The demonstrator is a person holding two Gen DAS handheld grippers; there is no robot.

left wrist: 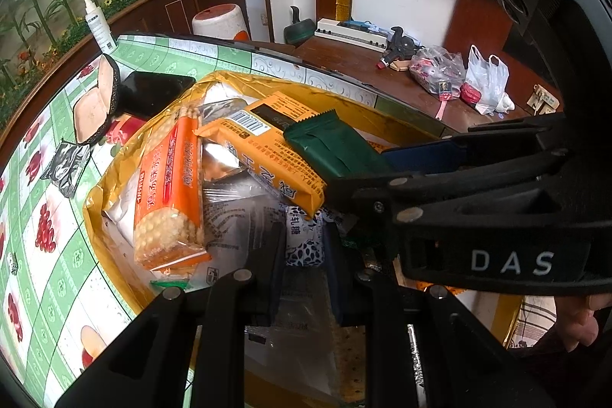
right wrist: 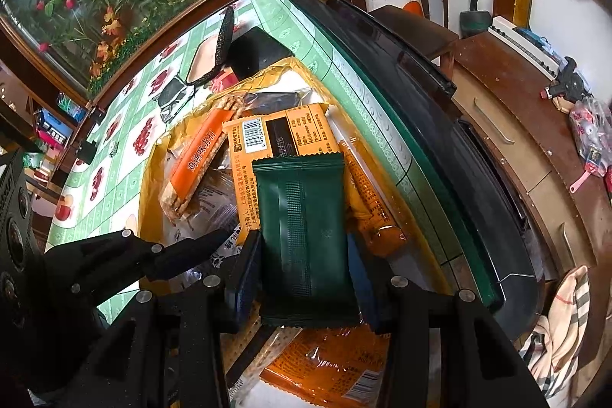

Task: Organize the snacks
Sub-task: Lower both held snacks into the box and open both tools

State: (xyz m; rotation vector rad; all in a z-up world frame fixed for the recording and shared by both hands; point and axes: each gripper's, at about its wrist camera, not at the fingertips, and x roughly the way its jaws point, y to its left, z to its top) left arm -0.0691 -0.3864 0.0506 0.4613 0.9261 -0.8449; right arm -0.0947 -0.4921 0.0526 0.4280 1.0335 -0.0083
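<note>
The right gripper (right wrist: 306,278) clamps a dark green snack packet (right wrist: 306,232) between its two blue pads above a yellow tray (left wrist: 114,247) heaped with snacks on a green-checked tablecloth (left wrist: 57,285). The packet's far end rests on an orange barcoded packet (right wrist: 267,136) in the tray. The left gripper (left wrist: 302,278), jaws nearly closed and seemingly holding nothing, hangs over the tray's near side, just beside a roll of crackers in an orange wrapper (left wrist: 168,194). A black phone (left wrist: 153,94) lies just beyond the tray
</note>
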